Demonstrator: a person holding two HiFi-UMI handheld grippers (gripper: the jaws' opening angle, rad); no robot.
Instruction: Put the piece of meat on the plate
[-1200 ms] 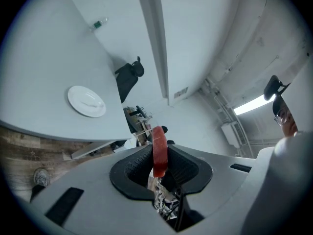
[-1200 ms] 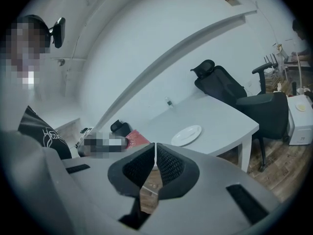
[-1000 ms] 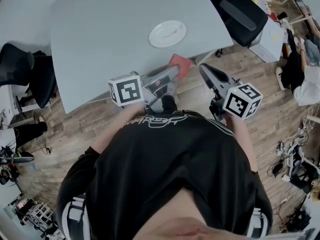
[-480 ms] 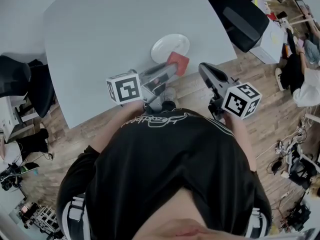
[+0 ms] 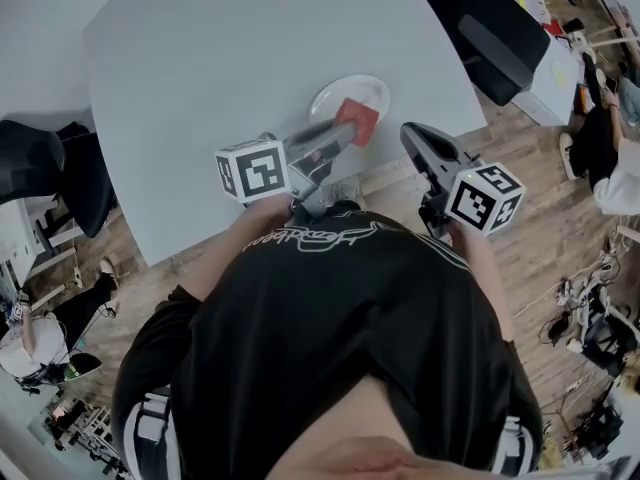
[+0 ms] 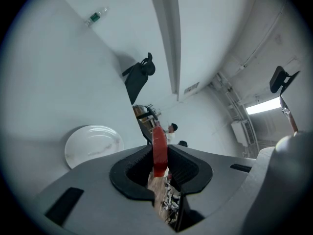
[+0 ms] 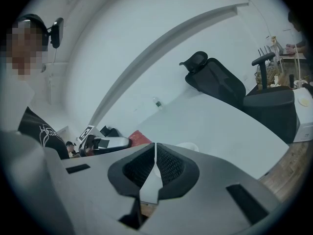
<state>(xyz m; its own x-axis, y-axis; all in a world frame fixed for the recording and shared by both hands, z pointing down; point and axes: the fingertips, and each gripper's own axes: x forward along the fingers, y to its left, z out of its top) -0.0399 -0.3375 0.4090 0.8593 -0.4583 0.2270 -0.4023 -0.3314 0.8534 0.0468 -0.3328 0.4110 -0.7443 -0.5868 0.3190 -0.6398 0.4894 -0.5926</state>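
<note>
Only illegible script (image 5: 308, 238) near left tongs (image 5: 343, 131)

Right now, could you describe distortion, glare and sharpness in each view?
Head view: fisheye bends the edge of the table. Left gripper view: dark vignette, ceiling light glares at right, meat sharp. Right gripper view: same vignette, office chair sharp.

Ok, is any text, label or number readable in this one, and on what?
Shirt lettering: white script on the person's black shirt, too warped to read.
Left marker cube: a square code pattern, no words.
Right marker cube: a square code pattern, no words.
Nothing else is legible.
</note>
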